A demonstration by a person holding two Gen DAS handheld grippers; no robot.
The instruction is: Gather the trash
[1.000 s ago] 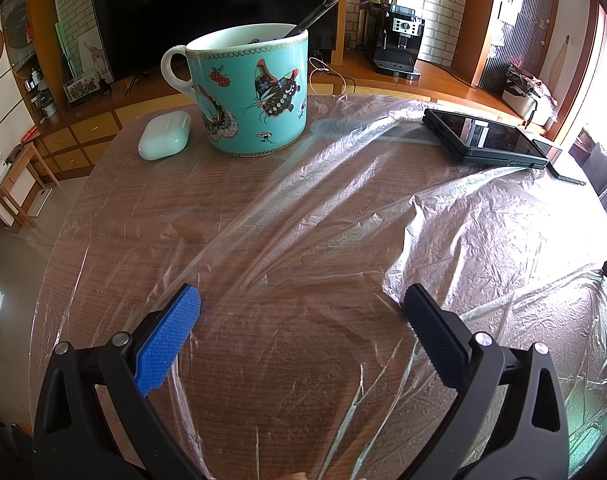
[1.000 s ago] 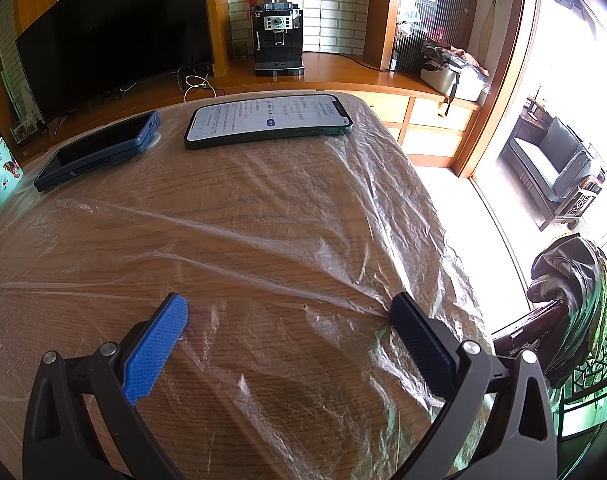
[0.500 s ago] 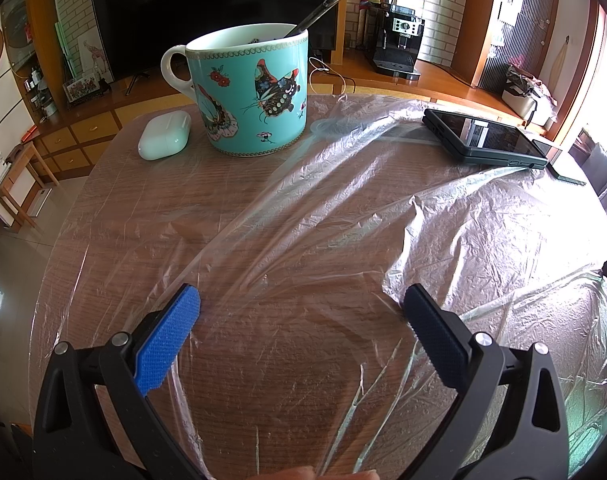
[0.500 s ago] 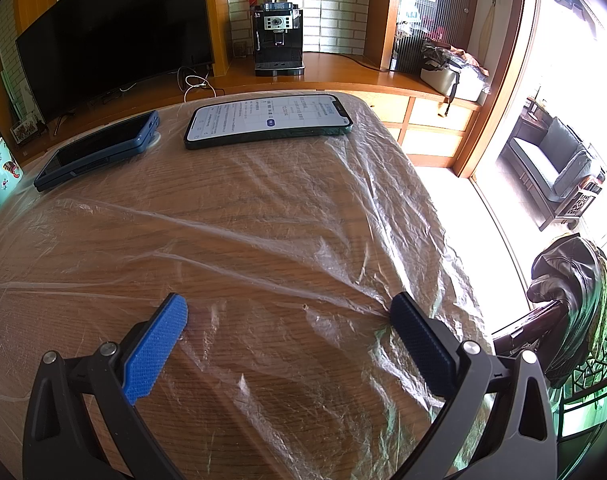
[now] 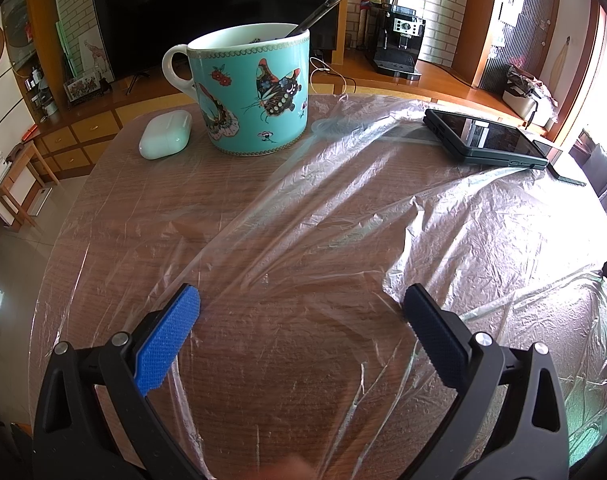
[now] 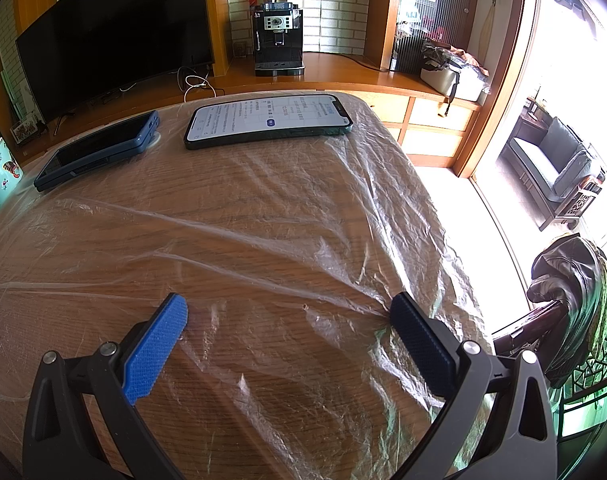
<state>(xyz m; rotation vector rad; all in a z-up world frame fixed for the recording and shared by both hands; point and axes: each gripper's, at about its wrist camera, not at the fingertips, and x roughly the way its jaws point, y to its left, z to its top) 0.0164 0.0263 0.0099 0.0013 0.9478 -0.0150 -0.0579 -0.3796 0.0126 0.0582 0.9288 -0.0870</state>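
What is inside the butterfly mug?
A spoon handle sticks out over the mug's rim. The wall hides the bowl of the spoon and any drink inside.

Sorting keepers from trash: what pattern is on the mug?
The mug is turquoise with colourful butterflies and small flowers, clearest in the left wrist view.

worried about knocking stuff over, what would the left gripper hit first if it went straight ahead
Probably the clear plastic sheet lying over the table just ahead of the left gripper; further along, the teal butterfly mug stands slightly left of that line. Depth is unclear.
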